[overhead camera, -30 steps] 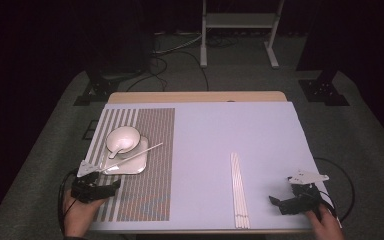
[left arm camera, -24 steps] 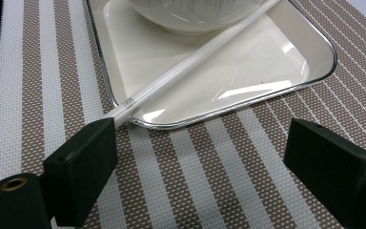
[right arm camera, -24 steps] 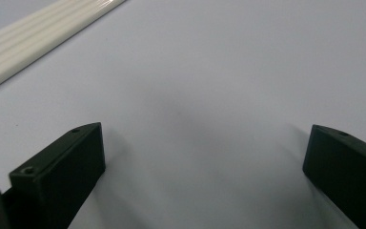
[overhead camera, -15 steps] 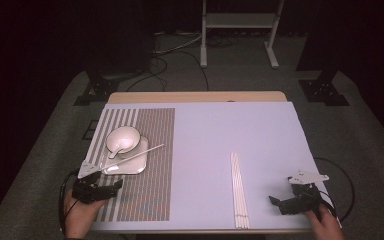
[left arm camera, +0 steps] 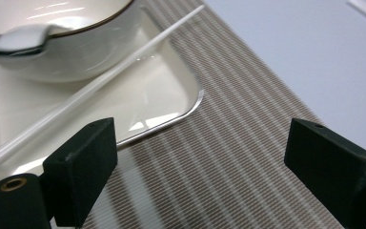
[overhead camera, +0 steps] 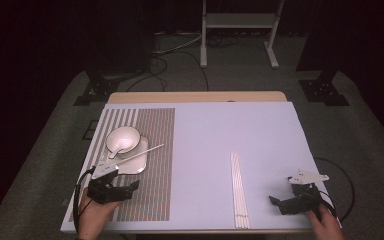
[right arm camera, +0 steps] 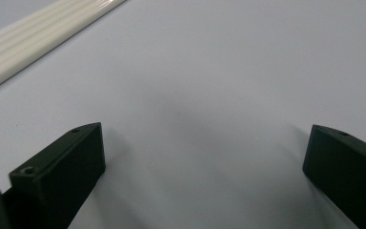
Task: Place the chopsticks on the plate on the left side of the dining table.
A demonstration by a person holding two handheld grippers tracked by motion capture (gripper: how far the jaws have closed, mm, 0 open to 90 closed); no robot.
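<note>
Left tongs [overhead camera: 136, 184] spread beside a lone white chopstick [overhead camera: 137, 153] resting across the tray.

The chopstick lies on the square white tray [overhead camera: 141, 165], on the striped mat [overhead camera: 155, 135] at the left of the surface [overhead camera: 215, 135]; its long axis runs diagonally, the far tip pointing up and right out over the mat, the near end low by the tongs. It looks thin, stiff, light and glossy, so it will likely roll or slip; the free end overhanging the tray rim seems the best place to pinch. A bowl [overhead camera: 123, 139] with a spoon [overhead camera: 115, 150] sits on the tray just behind it. The right tongs [overhead camera: 276, 203] rest spread and empty near the bundle of chopsticks [overhead camera: 238, 187].
</note>
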